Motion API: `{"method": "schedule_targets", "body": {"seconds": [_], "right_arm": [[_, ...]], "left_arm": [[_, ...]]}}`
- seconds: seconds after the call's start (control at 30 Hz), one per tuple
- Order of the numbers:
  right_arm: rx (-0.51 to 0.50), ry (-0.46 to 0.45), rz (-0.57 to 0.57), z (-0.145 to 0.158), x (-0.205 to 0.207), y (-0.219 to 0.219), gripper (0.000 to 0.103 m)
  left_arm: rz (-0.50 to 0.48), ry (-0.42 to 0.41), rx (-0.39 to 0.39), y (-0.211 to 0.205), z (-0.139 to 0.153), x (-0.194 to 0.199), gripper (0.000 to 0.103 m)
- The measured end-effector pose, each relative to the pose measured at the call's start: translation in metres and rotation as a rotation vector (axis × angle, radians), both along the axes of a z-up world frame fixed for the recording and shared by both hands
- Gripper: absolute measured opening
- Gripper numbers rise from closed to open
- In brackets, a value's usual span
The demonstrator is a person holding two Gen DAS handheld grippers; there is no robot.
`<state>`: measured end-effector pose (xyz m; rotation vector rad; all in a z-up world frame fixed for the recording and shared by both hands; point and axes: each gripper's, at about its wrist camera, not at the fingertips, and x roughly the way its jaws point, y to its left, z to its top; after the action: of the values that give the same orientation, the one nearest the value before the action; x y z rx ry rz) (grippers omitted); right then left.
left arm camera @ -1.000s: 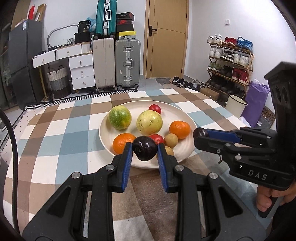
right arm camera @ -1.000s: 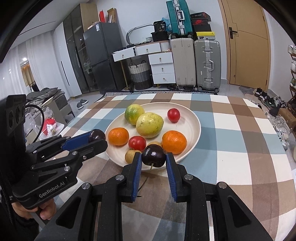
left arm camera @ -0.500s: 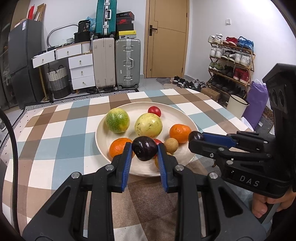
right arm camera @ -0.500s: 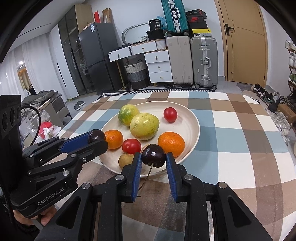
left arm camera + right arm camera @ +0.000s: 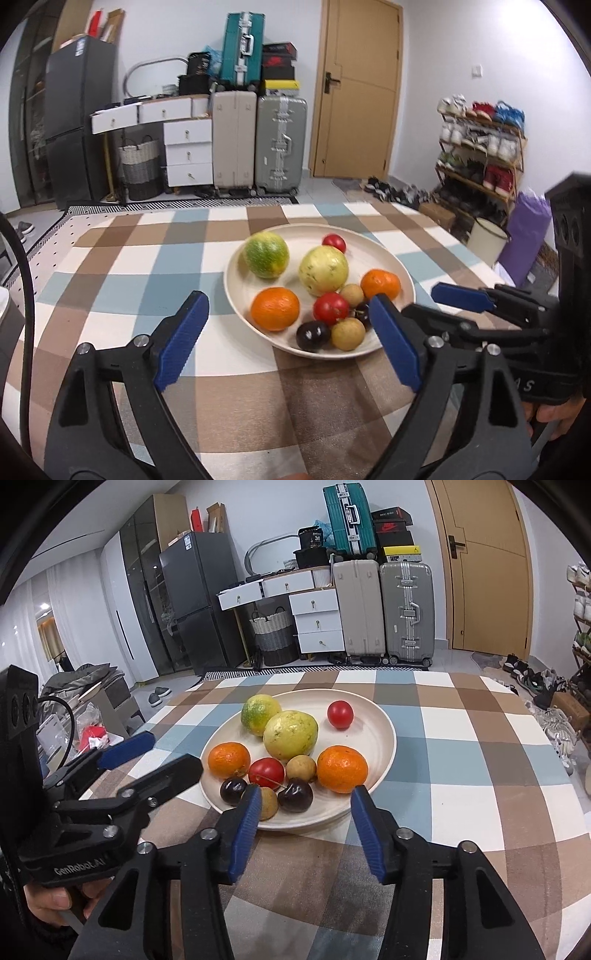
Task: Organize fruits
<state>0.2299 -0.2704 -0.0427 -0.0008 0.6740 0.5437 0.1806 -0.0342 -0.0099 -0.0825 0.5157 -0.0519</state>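
A cream plate (image 5: 229, 284) (image 5: 388, 734) on the checked table holds a green citrus (image 5: 266, 254), a yellow guava (image 5: 323, 270), two oranges, two tomatoes and small brown fruits. A dark plum (image 5: 313, 335) (image 5: 232, 790) and a dark cherry (image 5: 295, 795) (image 5: 364, 314) lie near its front rim. My left gripper (image 5: 286, 301) hovers at the plate's near left edge, jaws opening wide, pads touching nothing. My right gripper (image 5: 306, 794) hangs over the front rim, jaws opening. The cherry rests on the plate between its fingers, free of the pads.
The checked tablecloth (image 5: 461, 746) runs to the table's far edge. Beyond it stand suitcases (image 5: 280, 144), white drawers (image 5: 186, 151), a dark fridge (image 5: 192, 605), a shoe rack (image 5: 480, 147) and a door. A hand (image 5: 55, 901) grips the left tool's handle.
Both grippers were shut on dark fruits. Both have opened and let go, and the two fruits now lie on the plate's near side. In the left wrist view the plate has shifted right.
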Motion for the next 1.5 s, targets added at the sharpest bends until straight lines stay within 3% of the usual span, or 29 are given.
{"method": "schedule_targets", "body": {"seconds": [0.1,0.3,1.07,1.5], "right_arm": [[0.002,-0.009,-0.022,0.001,-0.001,-0.003,0.075],[0.023,-0.025,-0.05,0.004,-0.005,-0.013,0.101],[0.007,-0.133,-0.021,0.016,-0.033,-0.017,0.102],[0.0,-0.124,-0.015,0.015,-0.032,-0.016,0.103]], "left_arm": [[0.008,0.01,-0.021,0.008,0.0,-0.004,0.101],[0.032,0.005,-0.014,0.014,0.0,-0.015,0.102],[0.094,-0.003,0.008,0.026,0.002,-0.045,0.102],[0.076,-0.005,0.031,0.018,0.006,-0.045,0.102]]}}
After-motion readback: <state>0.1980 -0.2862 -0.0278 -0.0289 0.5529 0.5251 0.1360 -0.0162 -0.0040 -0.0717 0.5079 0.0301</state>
